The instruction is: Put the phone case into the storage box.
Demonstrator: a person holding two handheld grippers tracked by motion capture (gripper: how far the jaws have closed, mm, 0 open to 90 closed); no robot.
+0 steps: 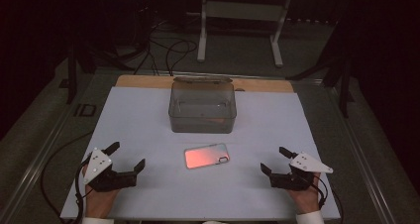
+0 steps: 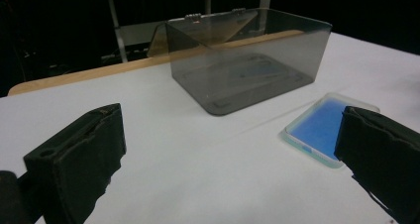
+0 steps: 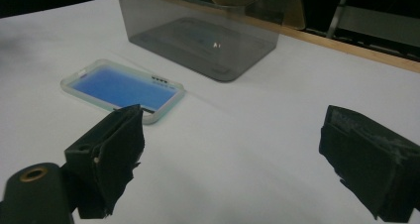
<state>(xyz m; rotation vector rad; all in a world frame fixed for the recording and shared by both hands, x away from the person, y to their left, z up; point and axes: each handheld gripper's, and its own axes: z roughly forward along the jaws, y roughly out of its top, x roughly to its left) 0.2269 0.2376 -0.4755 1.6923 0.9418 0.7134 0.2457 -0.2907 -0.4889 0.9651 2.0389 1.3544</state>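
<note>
Phone (image 1: pixel 206 155): lay flat at lower centre of the high view, glowing pink there, blue in both gripper views.
Left gripper (image 1: pixel 129 157): lower left, jaws wide apart, holding nothing.
Box (image 1: pixel 202 106): clear, smoky, above the phone; hinged lid (image 2: pixel 213 28) seen standing open in the left gripper view.
Right gripper (image 1: pixel 274 159): lower right, jaws spread, empty.
Table (image 1: pixel 138 120): white sheet, wooden far edge.
Room: dark, cables (image 1: pixel 171 53), white frame (image 1: pixel 240 16).

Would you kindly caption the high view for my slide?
Open left tongs and right tongs flank a phone before a clear box.
</note>
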